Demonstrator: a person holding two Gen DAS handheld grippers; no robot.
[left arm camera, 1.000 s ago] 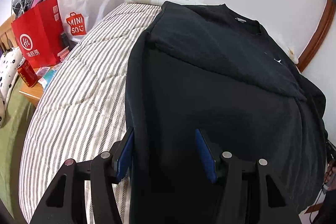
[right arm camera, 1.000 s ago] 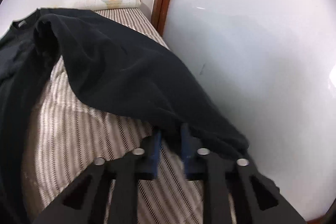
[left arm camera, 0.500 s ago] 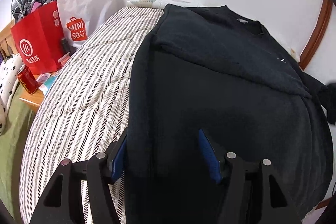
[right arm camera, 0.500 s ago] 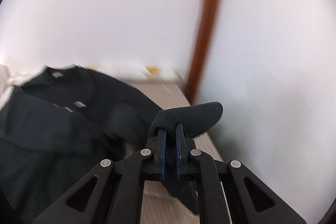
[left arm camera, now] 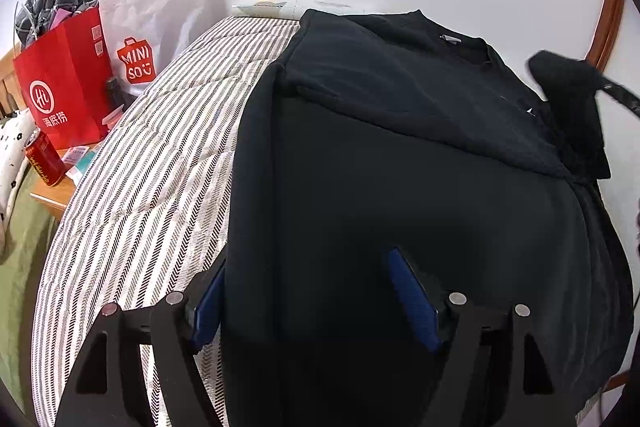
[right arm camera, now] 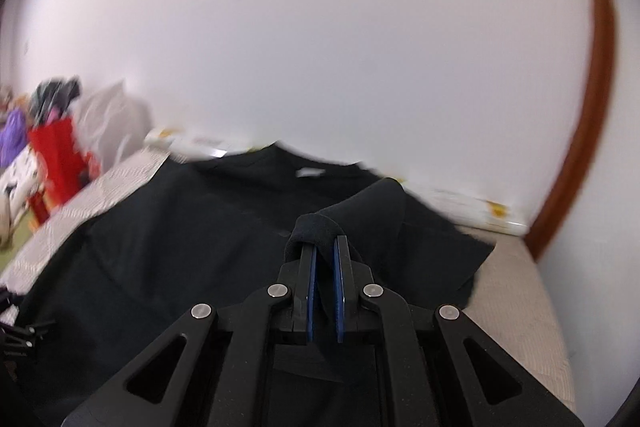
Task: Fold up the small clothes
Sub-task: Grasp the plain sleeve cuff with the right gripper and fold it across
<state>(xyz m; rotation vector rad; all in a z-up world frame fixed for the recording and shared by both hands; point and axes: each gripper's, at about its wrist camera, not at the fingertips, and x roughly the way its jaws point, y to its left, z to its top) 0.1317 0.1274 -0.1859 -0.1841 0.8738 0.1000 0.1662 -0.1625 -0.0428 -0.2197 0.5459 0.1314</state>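
A black sweatshirt (left arm camera: 400, 167) lies flat on the striped bed (left arm camera: 152, 167), collar toward the wall, with its left sleeve folded across the chest. My left gripper (left arm camera: 306, 261) hovers low over the hem. Its jaws are opening, with the shirt's left edge lying between them and neither pad pressing on it. My right gripper (right arm camera: 325, 243) is shut on the cuff of the right sleeve (right arm camera: 380, 203) and holds it lifted above the shirt's body. In the left wrist view that raised sleeve (left arm camera: 568, 95) hangs at the right.
Left of the bed, a red paper bag (left arm camera: 60, 87), a white MINISO bag (left arm camera: 152, 27) and a red can (left arm camera: 44, 159) crowd a bedside table (left arm camera: 52, 191). A white wall backs the bed. A brown door frame (right arm camera: 592, 107) stands at the right.
My right gripper lifted the sleeve cuff from the bed's right side and swung it left over the shirt. The left jaws spread wider and stayed in place.
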